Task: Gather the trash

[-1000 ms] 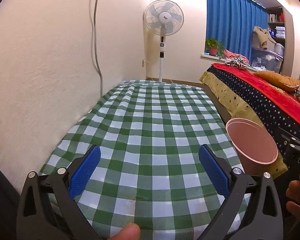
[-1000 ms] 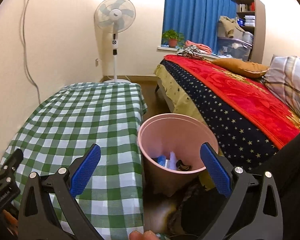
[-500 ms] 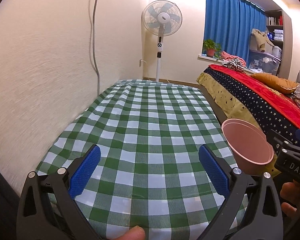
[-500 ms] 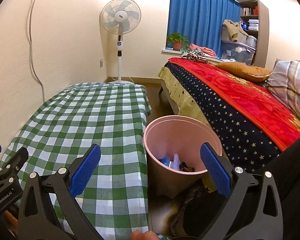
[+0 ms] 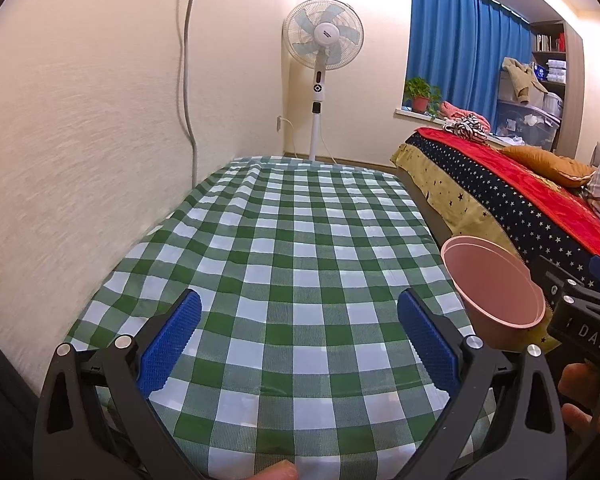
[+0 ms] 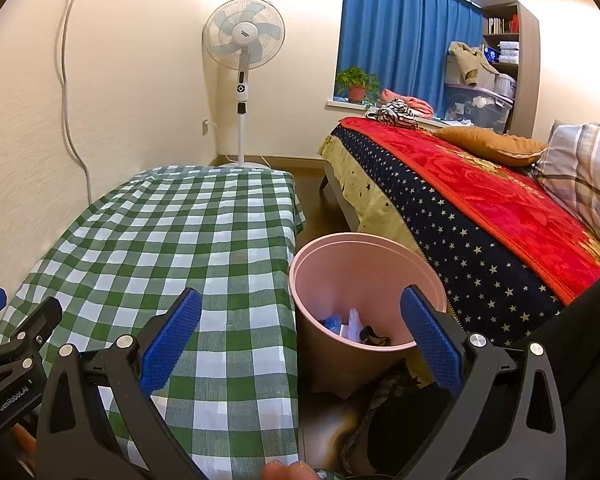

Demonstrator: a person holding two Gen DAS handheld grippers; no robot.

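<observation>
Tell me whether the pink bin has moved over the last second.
Cannot tell. The pink bin sits beside the checked table's right edge and the bed as before; its small shift in both views matches the cameras drifting, since the fan shifts too.

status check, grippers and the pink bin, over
Left gripper open, empty, over the checked tablecloth. Right gripper open, empty, above the pink bin. Scraps in the bin. No obstruction seen.

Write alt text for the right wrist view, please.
The open, empty right gripper hovers over the edge of a green-checked table and a pink bin on the floor holding a few scraps. A bed and standing fan lie beyond.
</observation>
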